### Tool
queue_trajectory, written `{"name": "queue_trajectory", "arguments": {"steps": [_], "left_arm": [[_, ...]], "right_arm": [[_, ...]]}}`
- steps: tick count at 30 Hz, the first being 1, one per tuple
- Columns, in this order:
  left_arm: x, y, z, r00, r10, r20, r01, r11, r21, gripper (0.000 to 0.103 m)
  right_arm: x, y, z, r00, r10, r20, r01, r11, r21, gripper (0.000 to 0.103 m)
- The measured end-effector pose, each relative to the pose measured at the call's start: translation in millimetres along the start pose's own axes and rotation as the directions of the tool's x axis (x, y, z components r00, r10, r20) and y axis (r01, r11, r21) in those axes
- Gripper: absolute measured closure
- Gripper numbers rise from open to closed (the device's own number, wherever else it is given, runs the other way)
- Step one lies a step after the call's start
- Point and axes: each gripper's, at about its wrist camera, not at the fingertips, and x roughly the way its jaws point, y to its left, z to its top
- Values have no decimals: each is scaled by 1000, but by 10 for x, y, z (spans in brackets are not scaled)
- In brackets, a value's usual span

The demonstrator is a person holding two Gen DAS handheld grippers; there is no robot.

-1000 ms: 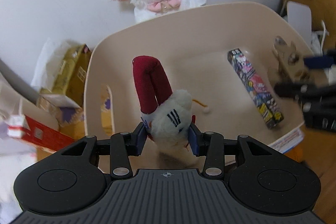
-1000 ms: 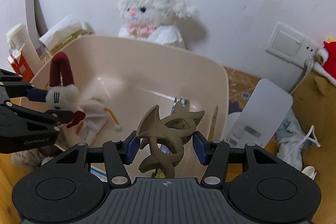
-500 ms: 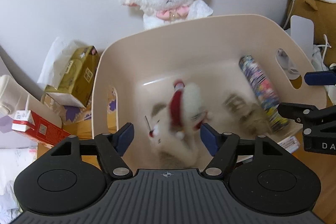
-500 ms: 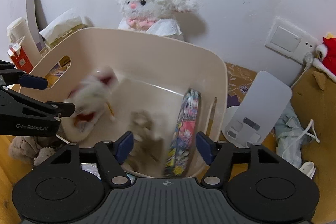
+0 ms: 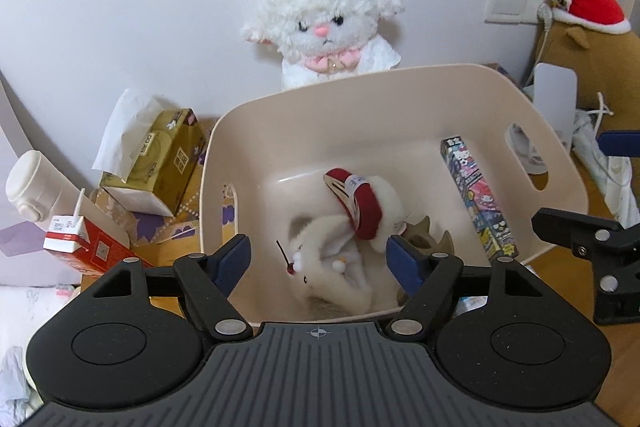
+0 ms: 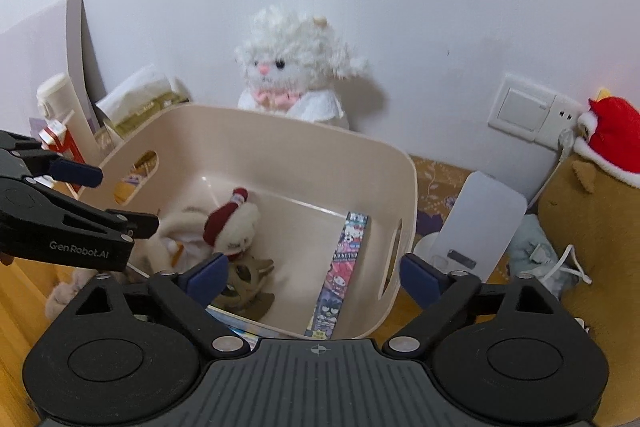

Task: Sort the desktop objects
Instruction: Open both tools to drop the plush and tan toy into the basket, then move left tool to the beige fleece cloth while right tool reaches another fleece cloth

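A beige plastic bin (image 5: 400, 75) stands in front of both grippers, its rim (image 6: 280, 123) also in the right wrist view. A white plush toy with dark red parts (image 5: 352, 227) lies loose on the bin floor, next to a brown spiky figurine (image 6: 248, 275) and a colourful cartoon box (image 6: 344, 267). My left gripper (image 5: 319, 261) hovers open above the plush without touching it. My right gripper (image 6: 314, 277) is above the bin's near edge; its jaws are opening, with nothing between them.
A white lamb plush (image 5: 324, 27) sits against the wall behind the bin. Left of the bin are a gold tissue box (image 5: 160, 163), a red carton (image 5: 80, 247) and a white bottle (image 5: 36, 183). To the right stand a white stand (image 6: 480, 227) and a brown plush with red hat (image 6: 600, 207).
Both grippers opened and drew up and back. The plush toy dropped from the left gripper and the brown figurine from the right; both now lie in the bin.
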Motion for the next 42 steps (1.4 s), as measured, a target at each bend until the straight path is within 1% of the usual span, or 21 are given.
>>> {"name": "queue_trajectory", "arguments": {"steps": [1,2,3,5,8,11,15,19,22,25,28,31,34,38,42], "left_arm": [[-30,4,-7,1000,-5,1,5,1000,2,25],[-71,12,-21,1000,-10,5,10,1000,4,21],[-110,20,-37,1000,-13,14,13,1000,5,20],[-179,38,-73,1000,-9,26,9,1000,10,19],[-242,86,-116,1000,-5,19,5,1000,-7,19],[-331,134,-163,999,-18,27,19,999,-34,19],[-441,154,-227,999,-20,34,21,999,-24,18],[-576,177,-308,998,-24,55,25,999,-29,17],[-681,183,-387,997,-37,63,39,999,-36,17],[-769,144,-499,996,-46,76,48,998,-30,17],[-838,104,-635,996,-33,84,36,999,-35,17],[-867,102,-788,996,-51,70,55,997,-59,17],[-884,123,-927,997,-48,64,53,996,-75,17],[-873,208,-1101,998,-31,48,34,996,-78,17],[-807,376,-1254,999,-41,17,43,993,-111,17]], "right_arm": [[-34,-6,-8,1000,5,9,-5,1000,8,1],[-72,-19,-20,1000,13,20,-14,1000,20,1],[-111,-37,-34,999,21,30,-22,999,35,0],[-181,-68,-60,999,26,45,-28,998,57,0],[-261,-95,-105,998,36,53,-40,997,68,0],[-375,-98,-165,995,38,94,-42,998,51,0],[-537,-74,-225,992,27,125,-30,999,19,0],[-681,-78,-293,989,34,141,-39,999,33,0],[-763,-71,-376,989,43,141,-50,998,43,0],[-822,-48,-490,989,59,137,-63,998,25,0],[-863,-31,-615,988,75,137,-76,997,6,0],[-920,-15,-760,985,86,146,-86,996,-9,0],[-947,29,-867,989,75,125,-72,997,-24,0],[-984,130,-1005,992,88,94,-84,995,-46,0],[-974,243,-1118,993,99,66,-96,994,-50,0]]}}
